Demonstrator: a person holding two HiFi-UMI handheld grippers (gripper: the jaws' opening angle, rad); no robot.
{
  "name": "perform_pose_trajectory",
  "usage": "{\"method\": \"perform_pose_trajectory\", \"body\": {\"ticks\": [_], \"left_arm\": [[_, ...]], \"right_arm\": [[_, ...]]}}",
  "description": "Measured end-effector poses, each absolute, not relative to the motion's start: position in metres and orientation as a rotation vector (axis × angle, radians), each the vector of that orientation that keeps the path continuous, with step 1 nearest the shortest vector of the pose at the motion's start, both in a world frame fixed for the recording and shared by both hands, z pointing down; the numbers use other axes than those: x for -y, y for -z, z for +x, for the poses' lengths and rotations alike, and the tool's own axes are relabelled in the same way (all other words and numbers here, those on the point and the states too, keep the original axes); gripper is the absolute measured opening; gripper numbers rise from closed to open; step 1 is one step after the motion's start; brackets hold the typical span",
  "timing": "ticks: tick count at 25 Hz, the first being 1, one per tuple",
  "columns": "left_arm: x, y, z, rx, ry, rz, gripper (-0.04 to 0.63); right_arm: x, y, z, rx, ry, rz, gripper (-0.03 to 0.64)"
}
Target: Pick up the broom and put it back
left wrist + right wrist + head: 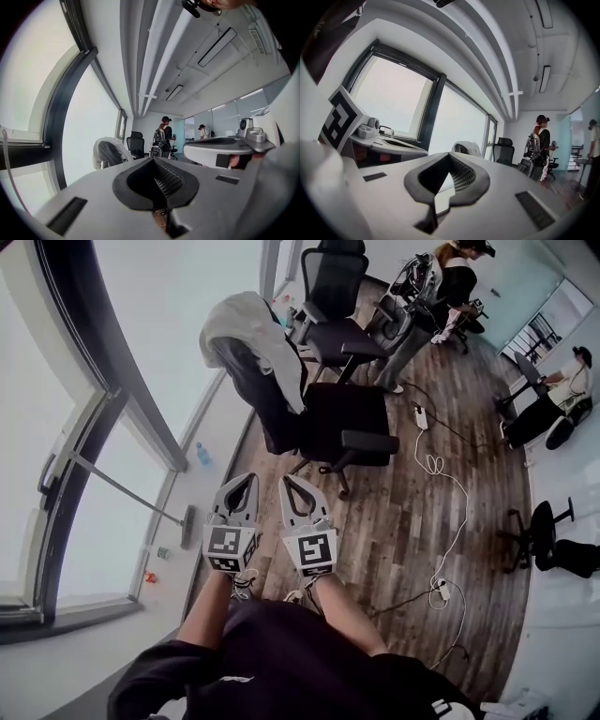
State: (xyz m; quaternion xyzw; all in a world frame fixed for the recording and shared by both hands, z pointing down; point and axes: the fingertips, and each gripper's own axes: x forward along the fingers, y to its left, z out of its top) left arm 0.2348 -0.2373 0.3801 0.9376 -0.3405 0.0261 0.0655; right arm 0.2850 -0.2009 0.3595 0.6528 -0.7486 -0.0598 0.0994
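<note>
Item 1, left tongs (242,480) (153,160): clenched, pads together with nothing between them; held level above the floor.

Item 2, right tongs (292,482) (449,157): clenched and empty, just beside the left tongs and pointing the same way.

Item 3, broom (128,489): not held. It leans against the window (56,381) at the left of the head view, with its handle slanting up along the glass and its head low by the sill. It is well apart from both tongs.

Item 4, black office chair (337,432): stands on the wooden floor (422,521) ahead of the tongs, with a grey jacket (246,332) draped over its back.

Item 5, second office chair (333,292): stands beyond the first.

Item 6, bottle (202,455): near the window wall.

Item 7, white cable (439,467): trails across the floor.

Item 8, two people: one standing (441,296), one at the far right (562,390).
</note>
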Motion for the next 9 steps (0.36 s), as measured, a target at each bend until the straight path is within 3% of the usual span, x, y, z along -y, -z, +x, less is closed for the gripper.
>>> {"method": "perform_pose_trajectory", "body": {"ticks": [9], "left_arm": [[0.242, -0.367, 0.239, 1.023, -0.052, 2.867, 0.000]], "right_arm": [[0.210, -0.346, 0.294, 2.188, 0.232, 1.946, 0.021]]}}
